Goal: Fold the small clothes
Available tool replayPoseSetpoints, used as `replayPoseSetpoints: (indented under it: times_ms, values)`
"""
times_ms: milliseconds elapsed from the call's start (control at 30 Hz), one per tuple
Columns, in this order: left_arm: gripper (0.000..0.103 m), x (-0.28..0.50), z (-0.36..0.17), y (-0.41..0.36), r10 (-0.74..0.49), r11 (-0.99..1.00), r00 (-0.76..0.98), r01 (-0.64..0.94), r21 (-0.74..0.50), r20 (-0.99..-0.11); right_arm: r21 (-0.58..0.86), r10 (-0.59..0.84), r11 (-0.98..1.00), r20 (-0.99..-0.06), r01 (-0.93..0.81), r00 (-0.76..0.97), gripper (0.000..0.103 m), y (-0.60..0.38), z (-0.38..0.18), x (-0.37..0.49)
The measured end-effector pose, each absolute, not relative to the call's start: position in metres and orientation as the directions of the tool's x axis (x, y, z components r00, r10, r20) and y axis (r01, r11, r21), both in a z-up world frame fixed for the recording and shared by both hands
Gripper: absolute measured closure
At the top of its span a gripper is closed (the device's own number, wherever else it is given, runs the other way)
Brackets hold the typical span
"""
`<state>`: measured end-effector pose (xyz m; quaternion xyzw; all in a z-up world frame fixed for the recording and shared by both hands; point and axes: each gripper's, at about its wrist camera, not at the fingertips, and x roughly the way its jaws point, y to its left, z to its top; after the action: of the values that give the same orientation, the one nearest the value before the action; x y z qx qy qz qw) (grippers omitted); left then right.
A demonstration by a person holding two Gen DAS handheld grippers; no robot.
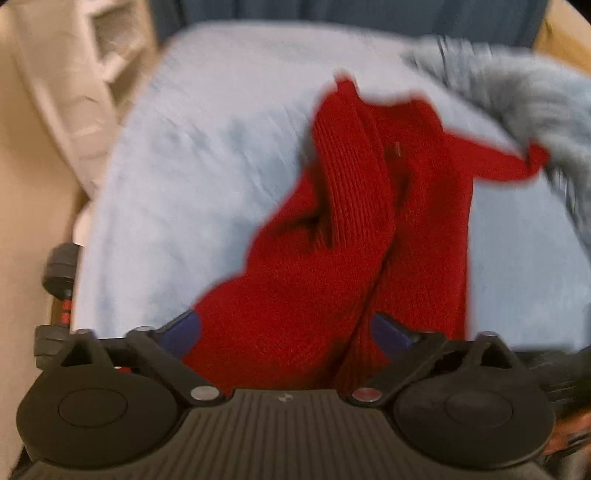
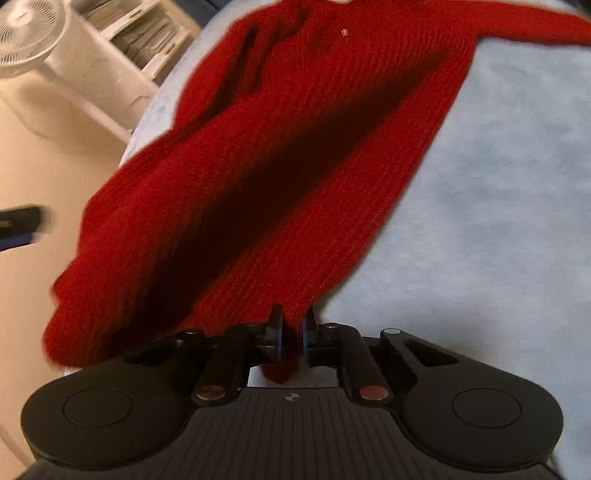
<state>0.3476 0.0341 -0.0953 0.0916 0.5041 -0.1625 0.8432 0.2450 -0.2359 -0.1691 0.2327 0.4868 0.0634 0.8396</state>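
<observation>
Your work surface is the pale blue blanket [image 1: 221,155], which fills the middle of both frames and gives the garment a soft, flat bed to be folded on. A grey fluffy item [image 1: 535,99] sits at the upper right of the left wrist view, touching the garment's far tip; what it is I cannot tell through the blur.

The red knitted garment [image 1: 332,240] lies bunched down the centre of that view, one narrow strip trailing to the right. In the right wrist view it runs from the top of the frame down to your tool, lifted into a slack tent with a dark hollow beneath. I judge you are drawing one edge across to lay a fold.

A white fan [image 2: 26,33] and shelving [image 2: 122,40] stand at the upper left, clear of the work.

Your right gripper [image 2: 291,332] is pinched tight on a fold of the red knit, at the bottom centre. Your left gripper [image 1: 291,328] stands spread wide; the cloth lies between its blue pads [image 1: 184,332], which do not press it.
</observation>
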Motion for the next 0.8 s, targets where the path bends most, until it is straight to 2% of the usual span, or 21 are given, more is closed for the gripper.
replayPoseSetpoints:
  times_ms: [67, 100, 133, 167, 233, 300, 400, 467, 500, 533, 600, 667, 733, 800]
  values:
    - [0.001, 0.365, -0.123, 0.029, -0.172, 0.931, 0.364, 0.364, -0.030, -0.915, 0.435, 0.286, 0.884, -0.791, 0.168, 0.541, 0.095, -0.271, -0.152, 0.214]
    - [0.023, 0.372, -0.134, 0.029, -0.174, 0.944, 0.347, 0.326, -0.055, -0.922, 0.401, 0.232, 0.893, -0.801, 0.206, 0.552, 0.095, -0.292, -0.145, 0.198]
    - [0.067, 0.377, -0.141, 0.030, -0.182, 0.950, 0.340, 0.303, -0.076, -0.923, 0.344, 0.155, 0.905, -0.814, 0.249, 0.560, 0.095, -0.313, -0.139, 0.182]
    - [0.075, 0.382, -0.142, 0.029, -0.184, 0.956, 0.325, 0.280, -0.091, -0.928, 0.291, 0.078, 0.909, -0.823, 0.299, 0.563, 0.095, -0.335, -0.136, 0.169]
    - [0.077, 0.384, -0.124, 0.029, -0.154, 0.961, 0.418, 0.272, -0.039, -0.895, 0.217, -0.043, 0.899, -0.822, 0.381, 0.568, 0.096, -0.373, -0.133, 0.152]
    - [0.077, 0.396, -0.088, 0.039, -0.099, 0.971, 0.550, 0.237, 0.041, -0.829, 0.210, -0.077, 0.879, -0.824, 0.428, 0.561, 0.096, -0.398, -0.131, 0.151]
    - [0.076, 0.439, -0.041, 0.070, 0.060, 0.990, 0.689, 0.050, 0.130, -0.722, 0.173, -0.120, 0.882, -0.816, 0.438, 0.565, 0.096, -0.399, -0.132, 0.163]
    - [0.067, 0.461, -0.024, 0.088, 0.143, 0.987, 0.730, -0.058, 0.147, -0.668, 0.168, -0.126, 0.876, -0.826, 0.453, 0.549, 0.096, -0.396, -0.137, 0.163]
    - [0.053, 0.467, -0.021, 0.092, 0.172, 0.984, 0.732, -0.092, 0.154, -0.659, 0.167, -0.125, 0.871, -0.835, 0.463, 0.536, 0.095, -0.396, -0.140, 0.163]
    - [0.031, 0.468, -0.019, 0.094, 0.170, 0.984, 0.730, -0.091, 0.153, -0.662, 0.168, -0.131, 0.860, -0.840, 0.482, 0.526, 0.094, -0.397, -0.141, 0.161]
    - [0.002, 0.450, -0.020, 0.092, 0.106, 0.992, 0.728, -0.028, 0.125, -0.677, 0.187, -0.112, 0.857, -0.842, 0.481, 0.527, 0.090, -0.396, -0.141, 0.153]
    - [0.000, 0.417, -0.027, 0.085, 0.041, 0.993, 0.742, 0.043, 0.107, -0.670, 0.195, -0.098, 0.863, -0.840, 0.466, 0.534, 0.085, -0.392, -0.132, 0.143]
    - [0.000, 0.385, -0.043, 0.074, -0.019, 0.987, 0.699, 0.126, 0.097, -0.715, 0.207, -0.090, 0.870, -0.826, 0.448, 0.556, 0.070, -0.398, -0.119, 0.130]
    - [0.000, 0.345, -0.062, 0.071, -0.075, 0.979, 0.646, 0.194, 0.068, -0.760, 0.225, -0.092, 0.873, -0.795, 0.433, 0.600, 0.066, -0.400, -0.089, 0.107]
